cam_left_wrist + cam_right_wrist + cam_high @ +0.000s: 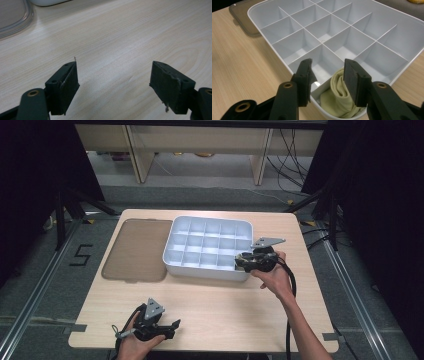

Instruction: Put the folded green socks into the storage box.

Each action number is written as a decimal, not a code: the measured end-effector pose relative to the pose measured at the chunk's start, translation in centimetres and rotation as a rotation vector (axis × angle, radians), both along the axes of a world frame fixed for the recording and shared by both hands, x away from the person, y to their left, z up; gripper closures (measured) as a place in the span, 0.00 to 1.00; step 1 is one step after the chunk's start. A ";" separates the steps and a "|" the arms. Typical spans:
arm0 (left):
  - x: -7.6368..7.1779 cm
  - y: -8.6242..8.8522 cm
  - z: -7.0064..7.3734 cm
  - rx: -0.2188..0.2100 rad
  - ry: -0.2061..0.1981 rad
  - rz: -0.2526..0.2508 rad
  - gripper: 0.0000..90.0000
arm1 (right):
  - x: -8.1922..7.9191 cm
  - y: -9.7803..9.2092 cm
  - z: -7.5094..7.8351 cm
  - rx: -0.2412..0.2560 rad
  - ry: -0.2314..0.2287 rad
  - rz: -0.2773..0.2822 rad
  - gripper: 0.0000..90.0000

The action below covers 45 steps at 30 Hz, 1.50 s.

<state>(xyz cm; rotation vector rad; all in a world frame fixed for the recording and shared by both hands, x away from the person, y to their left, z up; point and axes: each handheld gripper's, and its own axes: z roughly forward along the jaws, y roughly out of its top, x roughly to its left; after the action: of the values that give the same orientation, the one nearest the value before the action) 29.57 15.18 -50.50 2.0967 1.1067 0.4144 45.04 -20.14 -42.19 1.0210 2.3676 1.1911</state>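
Observation:
A white compartment tray [205,270] sits on the far middle of the wooden table. In the right gripper view, a rolled pale yellow cloth [337,100] lies in the tray's [324,37] nearest corner cell. My right gripper [328,65] hovers over that cell at the tray's near right corner [242,261]. It is open, and its jaws straddle the cloth without closing on it. My left gripper [167,327] rests near the table's front left edge. There it stands open [113,65] over bare wood with nothing between its fingers.
A smoky translucent lid [137,250] lies flat just left of the tray, and its edge shows in both gripper views [240,12] [12,17]. The tray's other cells hold nothing. Bare table [225,310] stretches between the two grippers.

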 end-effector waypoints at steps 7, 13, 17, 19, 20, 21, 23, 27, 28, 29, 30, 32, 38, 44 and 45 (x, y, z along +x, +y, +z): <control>-0.2 -0.3 0.0 -0.025 -0.005 0.007 0.24 | -0.2 -0.2 -0.3 0.010 0.003 -0.011 0.60; -0.2 -0.2 0.0 -0.009 -0.006 -0.001 0.24 | -0.3 -0.2 -0.4 0.005 -0.026 -0.009 0.52; -0.1 -0.3 -0.1 -0.014 -0.003 0.005 0.24 | -0.7 -0.1 -0.4 0.003 -0.036 -0.015 0.46; -0.1 -0.3 -0.1 -0.015 -0.003 0.006 0.24 | -0.8 -0.2 -0.4 -0.003 -0.035 -0.017 0.45; -0.2 -0.3 -0.1 -0.016 -0.010 0.010 0.24 | -0.9 -0.2 -0.3 0.002 -0.041 -0.016 0.44; -0.2 -0.2 0.0 -0.012 0.001 -0.006 0.24 | -1.1 -0.3 -0.2 0.002 -0.039 -0.022 0.44; -0.3 -0.3 0.0 -0.016 -0.011 0.003 0.24 | -1.4 -0.5 -0.1 0.010 -0.048 -0.027 0.42; -0.2 -0.3 0.0 -0.007 -0.010 0.002 0.24 | -1.8 -0.9 0.0 0.018 -0.052 -0.034 0.40; -0.3 -0.3 0.0 -0.019 -0.007 0.009 0.24 | -1.9 -1.0 0.1 0.013 -0.052 -0.030 0.40; -0.3 -0.3 0.1 -0.019 -0.002 -0.009 0.24 | -2.0 -1.1 0.1 0.016 -0.056 -0.030 0.40; -0.3 -0.3 0.0 -0.024 -0.007 -0.002 0.24 | -2.1 -1.2 0.1 0.022 -0.058 -0.033 0.39; -0.3 -0.3 0.0 -0.028 -0.005 -0.001 0.24 | -2.4 -1.3 0.2 0.020 -0.049 -0.026 0.39; -0.3 -0.2 0.1 -0.021 -0.014 -0.002 0.24 | -2.8 -1.2 0.1 0.031 -0.041 -0.025 0.39; -0.3 0.0 0.3 0.011 -0.011 -0.025 0.24 | -3.8 -1.0 0.1 0.048 -0.062 -0.020 0.36; -0.4 -0.3 0.1 -0.030 -0.014 -0.002 0.24 | -3.9 -1.0 0.1 0.045 -0.049 -0.010 0.36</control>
<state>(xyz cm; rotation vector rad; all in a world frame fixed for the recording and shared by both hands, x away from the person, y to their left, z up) 29.17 14.84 -50.36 2.0654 1.0968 0.4087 41.10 -21.13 -42.08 1.0045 2.3053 1.2568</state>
